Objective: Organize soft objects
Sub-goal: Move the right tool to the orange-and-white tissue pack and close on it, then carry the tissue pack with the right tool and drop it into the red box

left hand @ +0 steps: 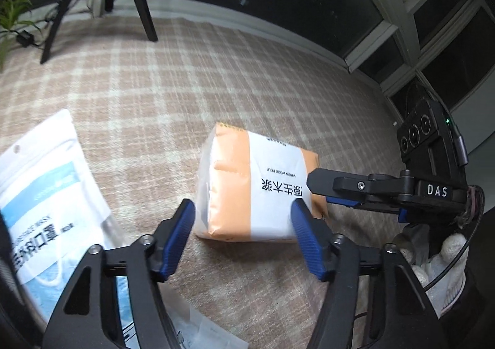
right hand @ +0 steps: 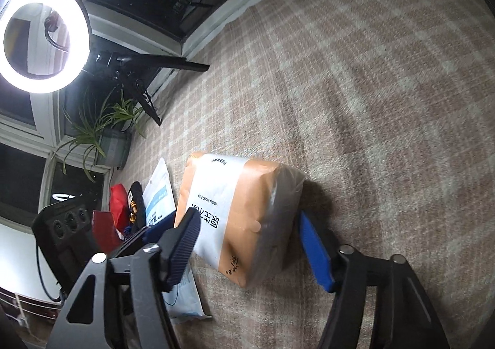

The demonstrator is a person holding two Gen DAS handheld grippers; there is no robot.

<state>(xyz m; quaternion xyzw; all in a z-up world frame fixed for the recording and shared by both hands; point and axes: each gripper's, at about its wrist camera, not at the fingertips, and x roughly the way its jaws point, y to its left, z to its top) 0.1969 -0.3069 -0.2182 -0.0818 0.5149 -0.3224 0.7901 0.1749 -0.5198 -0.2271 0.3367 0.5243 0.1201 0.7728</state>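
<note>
Orange-and-white plastic-wrapped tissue pack (left hand: 256, 185) — on the checked carpet (left hand: 185, 76), flanked by left gripper (left hand: 243, 237) and right gripper (right hand: 250, 248), jaws part-open, not yet pinching. Risk: slick film slipping, pack skidding toward the mask pouch (left hand: 46, 194).

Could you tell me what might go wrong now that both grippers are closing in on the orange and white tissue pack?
1. Both the left gripper and right gripper straddle the same tissue pack from adjoining sides; their fingers could collide.
2. The pack's loose plastic wrap may crumple or slip as the pads squeeze it, so the grip could be poor.
3. The mask bag lies close beside the left gripper and could be nudged or snagged.
</note>
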